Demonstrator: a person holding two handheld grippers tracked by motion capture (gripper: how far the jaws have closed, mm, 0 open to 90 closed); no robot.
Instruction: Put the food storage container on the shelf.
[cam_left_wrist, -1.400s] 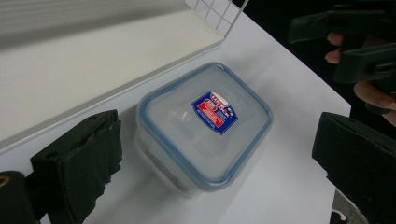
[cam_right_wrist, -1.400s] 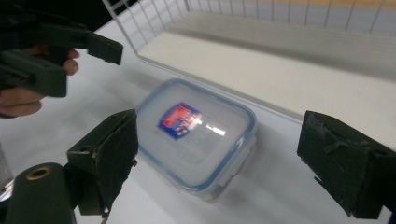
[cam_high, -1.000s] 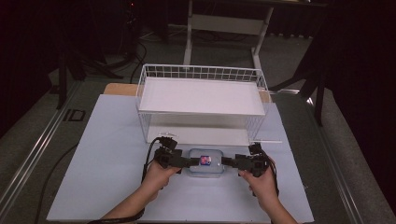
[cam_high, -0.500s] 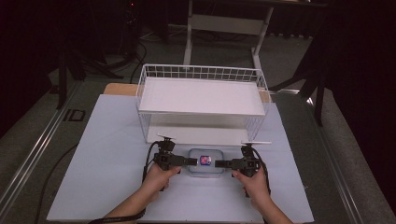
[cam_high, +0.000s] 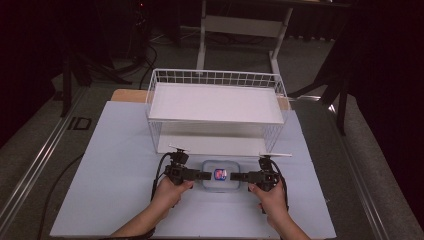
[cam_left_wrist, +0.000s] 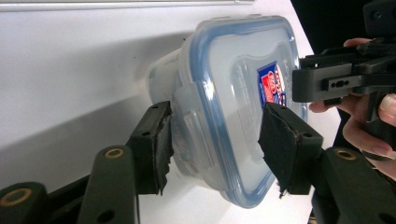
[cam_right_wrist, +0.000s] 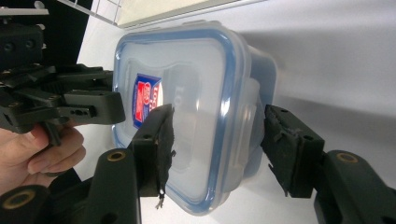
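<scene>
A clear plastic container (cam_high: 218, 175) with a blue-rimmed lid and a red and blue label rests on the pale table, just in front of the wire basket. My left gripper (cam_high: 207, 175) is at its left end and my right gripper (cam_high: 234, 176) at its right end, each held by a hand. In the left gripper view the open left gripper (cam_left_wrist: 215, 140) straddles the container (cam_left_wrist: 233, 93) at a side latch, with one pad over the lid. In the right gripper view the right gripper (cam_right_wrist: 217, 140) straddles the opposite end of the container (cam_right_wrist: 187, 93), a small gap showing beside one pad.
A white wire basket (cam_high: 215, 77) on legs stands behind the container, its open underside facing me. The pale blue table top (cam_high: 115, 165) stretches left and right of my hands. Dark floor, stands and a cable lie beyond the table edges.
Both grippers have levelled out and closed in on the container's two ends from the sides. The container has stayed in place on the table.
</scene>
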